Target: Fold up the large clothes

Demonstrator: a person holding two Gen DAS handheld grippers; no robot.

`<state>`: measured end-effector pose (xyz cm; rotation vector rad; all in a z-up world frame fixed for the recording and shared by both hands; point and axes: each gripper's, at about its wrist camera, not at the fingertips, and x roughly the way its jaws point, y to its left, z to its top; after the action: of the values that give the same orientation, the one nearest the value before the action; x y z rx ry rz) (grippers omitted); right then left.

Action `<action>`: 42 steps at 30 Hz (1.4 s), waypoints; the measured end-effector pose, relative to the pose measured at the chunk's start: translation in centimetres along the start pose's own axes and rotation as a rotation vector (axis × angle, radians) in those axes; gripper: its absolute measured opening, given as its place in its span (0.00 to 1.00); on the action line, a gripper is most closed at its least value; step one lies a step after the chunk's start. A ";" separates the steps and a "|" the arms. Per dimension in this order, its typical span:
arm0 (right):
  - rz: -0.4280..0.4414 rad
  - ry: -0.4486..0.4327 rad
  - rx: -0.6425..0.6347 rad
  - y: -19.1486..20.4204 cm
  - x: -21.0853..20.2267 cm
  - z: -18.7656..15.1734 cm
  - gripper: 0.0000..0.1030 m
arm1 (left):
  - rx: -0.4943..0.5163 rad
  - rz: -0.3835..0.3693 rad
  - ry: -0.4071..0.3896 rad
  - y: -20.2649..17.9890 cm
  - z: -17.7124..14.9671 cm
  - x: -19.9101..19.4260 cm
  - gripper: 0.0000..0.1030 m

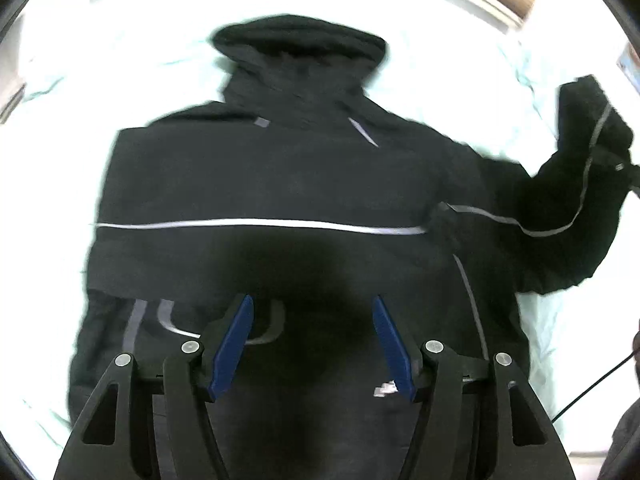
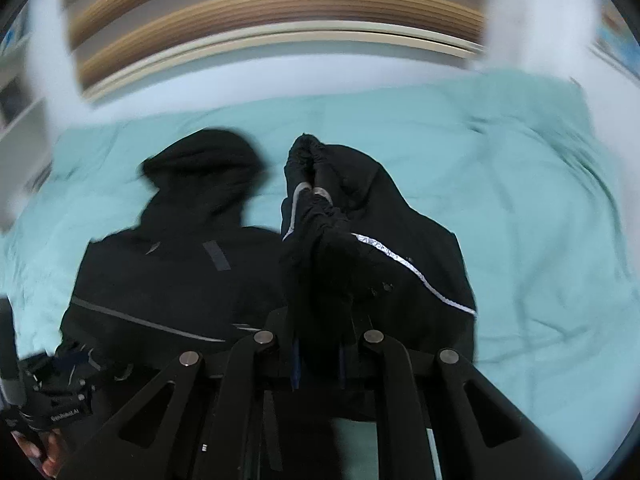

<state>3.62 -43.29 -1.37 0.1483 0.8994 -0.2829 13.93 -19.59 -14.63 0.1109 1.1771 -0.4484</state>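
Observation:
A black hooded jacket [image 1: 280, 184] with thin reflective stripes lies flat on a pale green bed sheet [image 1: 432, 80], hood pointing away. My left gripper [image 1: 312, 312] hovers above the jacket's lower body, blue fingers [image 1: 234, 344] spread open and empty. The jacket's right sleeve [image 1: 576, 200] is lifted off the bed at the right. In the right wrist view my right gripper [image 2: 318, 344] is shut on that sleeve [image 2: 360, 240], which bunches up in front of the camera and hides the fingertips. The jacket body [image 2: 172, 280] lies to the left.
The green sheet [image 2: 520, 208] covers the bed, with a wooden headboard [image 2: 280, 20] and white wall beyond. The left gripper's handle and a hand [image 2: 36, 412] show at the lower left of the right wrist view. A thin black cable [image 1: 592, 388] hangs at the right.

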 end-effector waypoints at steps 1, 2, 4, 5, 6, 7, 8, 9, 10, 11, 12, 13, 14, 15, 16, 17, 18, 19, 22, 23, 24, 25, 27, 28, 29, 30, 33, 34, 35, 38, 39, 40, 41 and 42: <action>0.010 0.006 -0.020 1.9 0.4 0.1 0.14 | -0.012 0.001 -0.009 1.0 0.2 -0.3 0.62; 0.037 0.020 -0.045 4.9 1.2 0.4 0.14 | -0.031 0.004 -0.021 2.6 0.4 -0.7 0.62; 0.090 0.044 -0.066 9.2 2.9 0.6 0.14 | -0.062 0.020 -0.038 4.9 1.0 -1.2 0.62; 0.106 0.050 -0.076 11.1 3.5 0.7 0.14 | -0.076 0.030 -0.045 6.0 1.1 -1.4 0.62; 0.132 0.057 -0.101 14.0 4.3 0.9 0.14 | -0.094 0.041 -0.053 7.2 1.2 -1.6 0.62; 0.152 0.061 -0.122 16.1 5.2 0.9 0.14 | -0.111 0.050 -0.059 8.5 1.3 -1.7 0.62; 0.170 0.066 -0.144 18.2 6.3 1.2 0.14 | -0.124 0.056 -0.063 9.4 1.2 -1.8 0.62; 0.187 0.075 -0.166 20.2 6.8 1.2 0.13 | -0.138 0.062 -0.066 10.2 1.1 -1.9 0.62; 0.203 0.087 -0.185 21.8 7.8 1.3 0.13 | -0.155 0.069 -0.066 11.5 1.1 -1.9 0.62; 0.223 0.102 -0.206 23.7 8.7 1.2 0.13 | -0.163 0.077 -0.067 12.3 1.1 -1.9 0.62; 0.236 0.118 -0.223 25.2 9.3 0.8 0.13 | -0.170 0.089 -0.066 13.3 1.1 -1.8 0.62; 0.246 0.140 -0.242 26.7 10.7 0.7 0.13 | -0.174 0.100 -0.064 13.9 1.0 -1.7 0.62; 0.253 0.169 -0.260 28.0 11.9 0.4 0.13 | -0.177 0.114 -0.061 14.5 1.0 -1.4 0.62; 0.258 0.203 -0.279 29.5 13.5 -0.2 0.14 | -0.181 0.123 -0.056 15.0 1.0 -1.1 0.62; 0.256 0.237 -0.299 30.7 15.0 -1.0 0.14 | -0.186 0.127 -0.050 15.6 0.9 -0.7 0.62; 0.253 0.263 -0.316 31.6 16.2 -1.7 0.18 | -0.192 0.127 -0.043 16.0 0.9 -0.3 0.62; 0.248 0.312 -0.342 32.7 18.0 -2.8 0.22 | -0.198 0.126 -0.035 16.3 0.8 0.0 0.62; 0.239 0.340 -0.358 33.4 19.0 -3.7 0.23 | -0.205 0.122 -0.026 16.8 0.9 0.6 0.62; 0.247 0.369 -0.394 33.9 20.7 -5.3 0.39 | -0.214 0.112 -0.010 17.6 1.1 1.9 0.62; 0.261 0.365 -0.393 33.5 20.5 -5.4 0.46 | -0.219 0.105 -0.006 17.7 1.2 2.2 0.62; 0.286 0.363 -0.389 33.3 20.5 -5.3 0.55 | -0.226 0.099 -0.003 17.8 1.3 2.4 0.62; 0.333 0.371 -0.379 33.1 20.5 -5.3 0.59 | -0.232 0.096 -0.001 18.0 1.5 2.7 0.62; 0.392 0.383 -0.367 32.4 20.1 -5.0 0.62 | -0.234 0.094 -0.005 18.1 2.0 3.0 0.62; 0.409 0.382 -0.365 32.2 19.7 -4.8 0.62 | -0.231 0.090 -0.012 18.1 2.3 3.0 0.62; 0.444 0.377 -0.361 31.4 18.7 -4.6 0.62 | -0.229 0.083 -0.018 18.1 2.3 2.7 0.62; 0.467 0.369 -0.354 30.6 17.8 -4.3 0.62 | -0.225 0.071 -0.024 18.1 2.3 2.4 0.62; 0.517 0.321 -0.301 26.4 14.6 -3.5 0.62 | -0.200 -0.009 -0.033 17.6 2.8 2.1 0.62; 0.511 0.301 -0.274 24.7 13.9 -3.3 0.62 | -0.187 -0.039 -0.031 17.3 3.0 2.3 0.62; 0.489 0.281 -0.242 22.7 13.3 -3.1 0.63 | -0.176 -0.057 -0.026 17.0 3.2 2.4 0.62; 0.364 0.250 -0.133 16.0 13.2 -2.9 0.63 | -0.123 -0.139 -0.010 15.8 4.1 3.7 0.62; 0.308 0.242 -0.093 13.6 13.5 -3.0 0.63 | -0.114 -0.165 -0.009 15.4 4.5 4.3 0.62; 0.259 0.240 -0.057 11.5 13.8 -3.1 0.63 | -0.114 -0.187 -0.001 15.2 4.7 4.7 0.62; 0.206 0.250 -0.019 9.0 14.4 -3.1 0.63 | -0.120 -0.221 0.013 14.9 5.0 5.5 0.62; 0.166 0.266 0.016 7.0 15.0 -3.4 0.63 | -0.131 -0.253 0.020 14.8 5.3 6.2 0.62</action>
<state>12.06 -38.48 -15.21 0.2786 1.1411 -0.1170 26.21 -9.60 -20.35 -0.1485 1.2426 -0.5913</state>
